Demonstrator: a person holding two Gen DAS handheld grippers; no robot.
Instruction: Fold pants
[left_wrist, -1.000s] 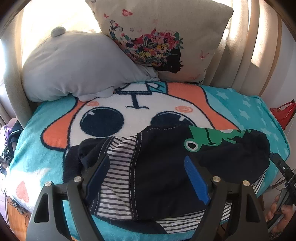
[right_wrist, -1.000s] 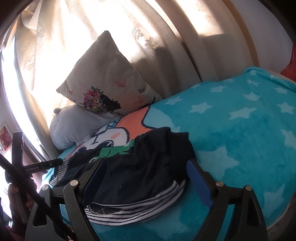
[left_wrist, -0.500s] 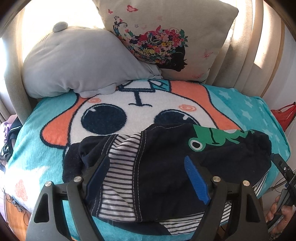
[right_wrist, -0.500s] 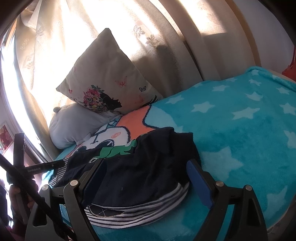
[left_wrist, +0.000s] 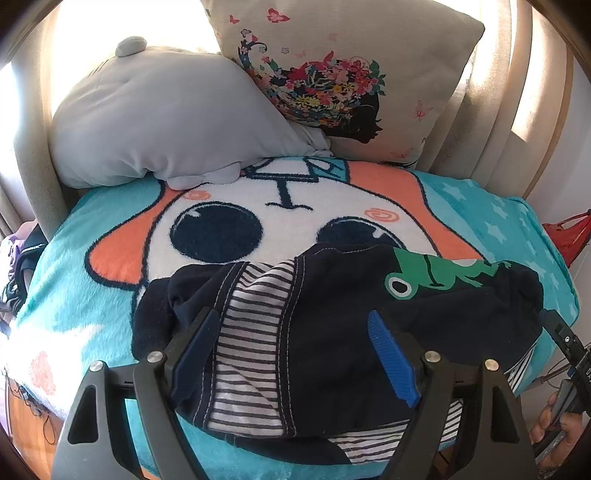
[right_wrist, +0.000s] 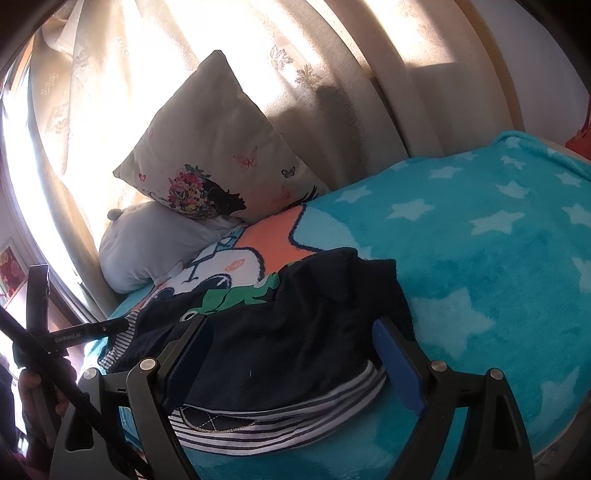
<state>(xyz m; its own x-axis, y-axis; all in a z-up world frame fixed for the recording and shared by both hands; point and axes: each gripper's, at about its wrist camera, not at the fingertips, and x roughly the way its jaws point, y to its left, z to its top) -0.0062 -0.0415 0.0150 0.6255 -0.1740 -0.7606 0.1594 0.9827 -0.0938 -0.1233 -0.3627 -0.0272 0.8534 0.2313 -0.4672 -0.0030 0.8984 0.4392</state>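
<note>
Left wrist view, pants: we see the pants (left_wrist: 332, 332) lying bunched on the blanket (left_wrist: 92, 314) near its front edge, navy cloth with a striped lining turned out and a green frog print toward the right.
Left wrist view, gripper: our left gripper (left_wrist: 295, 354) hangs over the heap with its jaws spread wide, gripping nothing.
Left wrist view, surroundings: a grey pillow (left_wrist: 166, 122) and a flowered cushion (left_wrist: 351, 74) lean at the far end, well apart from the pants.
Right wrist view, pants: here the pants (right_wrist: 295, 332) show their striped waistband at the near edge.
Right wrist view, gripper: our right gripper (right_wrist: 291, 362) is also spread wide and empty, its fingers on either side of the near part of the heap.
Step in hand: we judge folding has not begun; we are lining up to take hold.
Next move: it calls for pinching two edges and pulling the cloth out flat.
Only the left view shows: the turned-out lining and the whole frog.
Only the right view shows: the open starred stretch of blanket (right_wrist: 480, 240) to the right, room to spread, and the curtain (right_wrist: 147, 74) behind.
</note>
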